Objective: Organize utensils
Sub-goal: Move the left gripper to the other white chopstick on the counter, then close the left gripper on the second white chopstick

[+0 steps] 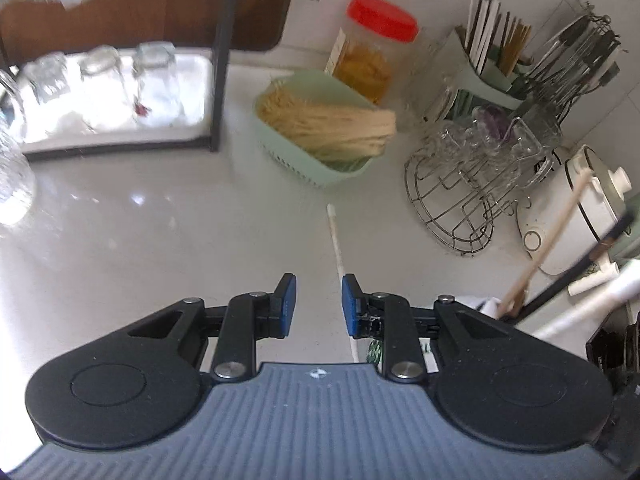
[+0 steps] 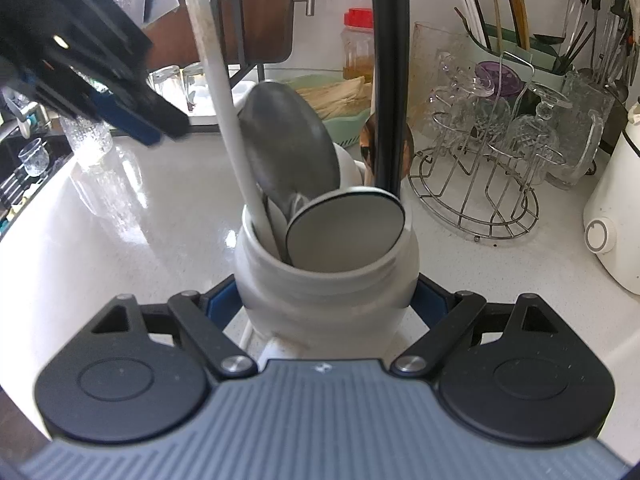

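Note:
A thin white chopstick (image 1: pixel 335 240) lies on the pale counter, running away from me. My left gripper (image 1: pixel 316 304) hovers over its near end, open and holding nothing; the stick passes just under the right blue pad (image 1: pixel 349 304). In the right wrist view my right gripper (image 2: pixel 324 304) is shut on a white ceramic jar (image 2: pixel 320 292), its blue pads pressing both sides. The jar holds a grey ladle (image 2: pixel 288 144), a flat round utensil head (image 2: pixel 348 232), a white handle (image 2: pixel 224 92) and black handles (image 2: pixel 386 80). The left gripper (image 2: pixel 132 120) shows blurred at upper left.
A green basket of dried noodles (image 1: pixel 320 128) and a red-lidded jar (image 1: pixel 376 48) stand behind the chopstick. At the right are a green chopstick holder (image 1: pixel 492 60), a wire rack of glasses (image 1: pixel 472 184) and a white appliance (image 1: pixel 580 208). A tray of glasses (image 1: pixel 112 92) sits far left.

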`<state>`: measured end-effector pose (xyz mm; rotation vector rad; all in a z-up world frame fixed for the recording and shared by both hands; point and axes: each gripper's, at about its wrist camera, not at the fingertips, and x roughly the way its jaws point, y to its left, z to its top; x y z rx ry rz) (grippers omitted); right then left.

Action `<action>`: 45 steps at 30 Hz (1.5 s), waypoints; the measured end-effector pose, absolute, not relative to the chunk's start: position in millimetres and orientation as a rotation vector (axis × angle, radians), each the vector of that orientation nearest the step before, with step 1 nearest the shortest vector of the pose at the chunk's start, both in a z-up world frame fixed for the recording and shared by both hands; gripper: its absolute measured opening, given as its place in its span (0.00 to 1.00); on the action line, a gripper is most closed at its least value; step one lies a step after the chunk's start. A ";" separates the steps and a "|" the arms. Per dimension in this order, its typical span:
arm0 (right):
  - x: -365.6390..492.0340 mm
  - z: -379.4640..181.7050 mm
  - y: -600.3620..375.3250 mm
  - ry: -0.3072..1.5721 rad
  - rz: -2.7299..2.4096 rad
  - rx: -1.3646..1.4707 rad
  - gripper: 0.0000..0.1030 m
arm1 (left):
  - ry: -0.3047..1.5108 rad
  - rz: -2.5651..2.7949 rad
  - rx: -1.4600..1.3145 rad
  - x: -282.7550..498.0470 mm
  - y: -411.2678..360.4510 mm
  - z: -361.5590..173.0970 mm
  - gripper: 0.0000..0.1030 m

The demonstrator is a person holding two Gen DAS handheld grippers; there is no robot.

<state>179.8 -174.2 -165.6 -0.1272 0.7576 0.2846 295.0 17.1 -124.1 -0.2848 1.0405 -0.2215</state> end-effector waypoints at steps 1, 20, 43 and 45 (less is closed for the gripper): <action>180.5 -165.3 -174.6 0.761 0.288 -0.129 0.88 | 1.039 -0.232 -0.296 299.1 15.7 -130.9 0.28; 171.1 -166.5 -182.9 0.747 0.288 -0.132 0.88 | 1.055 -0.266 -0.186 363.9 -43.9 -207.3 0.28; 173.6 -167.0 -185.5 0.750 0.296 -0.133 0.88 | 1.030 -0.245 -0.045 387.6 -61.6 -212.2 0.10; 173.8 -167.0 -185.1 0.751 0.296 -0.136 0.88 | 1.029 -0.248 -0.036 386.9 -61.6 -212.5 0.08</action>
